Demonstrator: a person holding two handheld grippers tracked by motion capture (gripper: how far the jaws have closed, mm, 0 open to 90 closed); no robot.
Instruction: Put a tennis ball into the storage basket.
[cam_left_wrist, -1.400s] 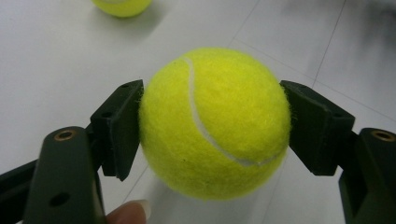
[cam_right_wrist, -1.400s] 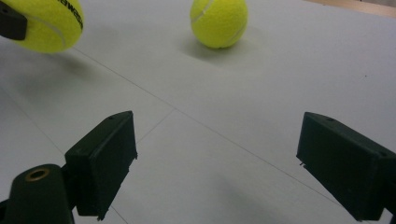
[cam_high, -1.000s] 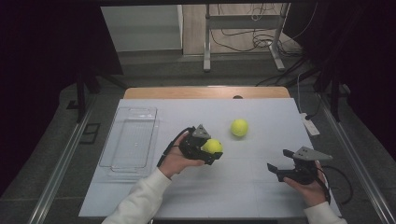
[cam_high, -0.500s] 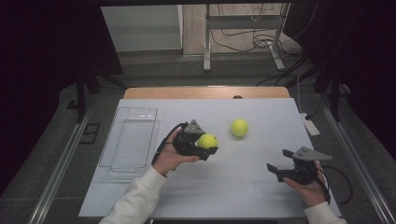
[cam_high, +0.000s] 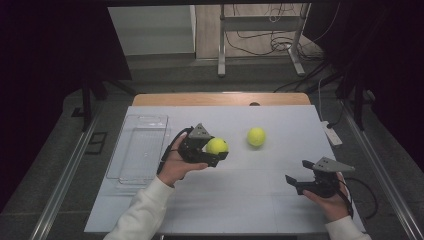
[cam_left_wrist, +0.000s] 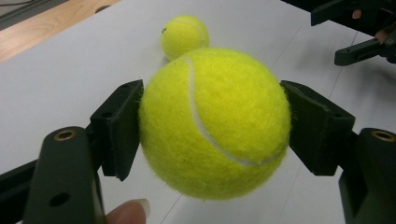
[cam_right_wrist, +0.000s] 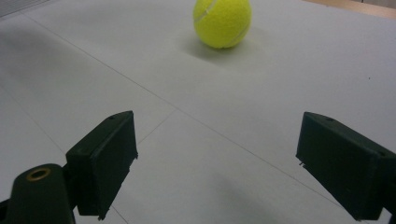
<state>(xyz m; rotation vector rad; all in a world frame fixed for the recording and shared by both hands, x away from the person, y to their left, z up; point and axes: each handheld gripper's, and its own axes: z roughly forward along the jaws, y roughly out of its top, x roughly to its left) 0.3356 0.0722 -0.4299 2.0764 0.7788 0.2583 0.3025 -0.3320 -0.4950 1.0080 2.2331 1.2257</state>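
The left claw (cam_high: 216, 149) is clamped on a tennis ball (cam_high: 217, 146), its two black pads pressed against opposite sides of the felt; in the left gripper view the held ball (cam_left_wrist: 215, 122) bulges between them and hangs clear of the white counter (cam_high: 240, 200). A fingertip shows at the bottom edge of that view. The right claw (cam_high: 295, 181) has its jaws wide apart with nothing between them, held low over the counter near its right front corner.

There are two tennis balls: the one in the left claw and a second tennis ball (cam_high: 256, 136) lying on the counter just to the right of it and a little farther back, untouched. From the right gripper view this second ball (cam_right_wrist: 222, 21) lies well ahead of the parted jaws. One clear plastic tray (cam_high: 142, 122) lies on the counter's left side, beside the left hand (cam_high: 176, 167).
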